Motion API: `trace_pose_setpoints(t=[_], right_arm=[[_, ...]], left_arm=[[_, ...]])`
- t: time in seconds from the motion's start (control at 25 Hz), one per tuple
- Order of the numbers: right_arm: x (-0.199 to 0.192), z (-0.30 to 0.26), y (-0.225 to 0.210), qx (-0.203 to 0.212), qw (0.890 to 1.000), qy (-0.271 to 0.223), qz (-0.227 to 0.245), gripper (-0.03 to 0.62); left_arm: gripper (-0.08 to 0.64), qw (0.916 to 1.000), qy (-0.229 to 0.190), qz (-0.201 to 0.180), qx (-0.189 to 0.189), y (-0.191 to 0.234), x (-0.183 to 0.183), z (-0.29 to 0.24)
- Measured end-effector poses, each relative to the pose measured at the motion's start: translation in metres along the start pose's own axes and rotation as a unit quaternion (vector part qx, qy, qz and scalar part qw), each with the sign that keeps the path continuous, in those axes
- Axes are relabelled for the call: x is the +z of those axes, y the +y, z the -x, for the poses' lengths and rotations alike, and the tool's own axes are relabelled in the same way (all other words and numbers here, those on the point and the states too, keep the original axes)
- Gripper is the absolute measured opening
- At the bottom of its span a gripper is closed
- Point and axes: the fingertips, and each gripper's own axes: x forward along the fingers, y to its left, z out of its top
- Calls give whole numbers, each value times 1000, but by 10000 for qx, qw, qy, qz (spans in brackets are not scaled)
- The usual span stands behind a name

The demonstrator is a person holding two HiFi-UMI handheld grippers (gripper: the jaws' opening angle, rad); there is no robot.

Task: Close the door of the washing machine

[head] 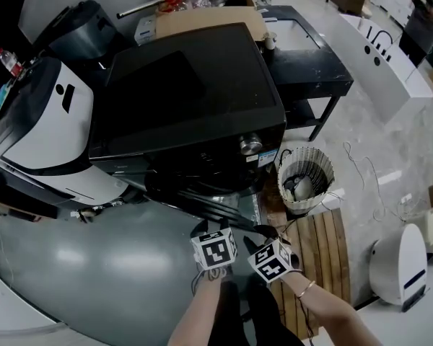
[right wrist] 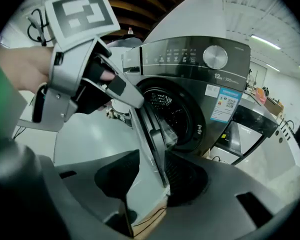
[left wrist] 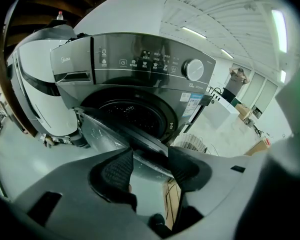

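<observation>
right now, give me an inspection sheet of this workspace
surface: glossy grey floor
job's things: black washing machine, door swung open, drum showing
clutter: wicker basket and slatted wooden mat right of the machine; cardboard box behind it
grippers: left claw open, the door's edge between its jaws; right claw open, also astride that edge
cables: thin cable loose on the floor past the basket
surroundings: black table behind right; white appliance at left
</observation>
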Motion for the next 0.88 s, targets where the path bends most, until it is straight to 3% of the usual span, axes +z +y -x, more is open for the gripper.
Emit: trace_pose_setpoints(t=[0.4,0.6,0.72,0.8,0.88], right_arm=[[12,-51,-32,-524,9985,67,159,126],[16,-68,-45,-493,9982,249,250,132],[19,-72,-50,-506,9982,213,260,140],[21,-73,-56,-513,9983,162,222,143],[23,-75,-61,-525,9983,143,208,144]], left_arm=[[221,9992,34,-231,-337,-5,18,-18],[229,9966,-178,-487,-647,-3,25,-12],[233,9861,-496,-1466,-603,6,33,-5],[237,9671,-683,-2411,-444,13,39,-4],[241,9405,-725,-3310,-257,20,43,-6]])
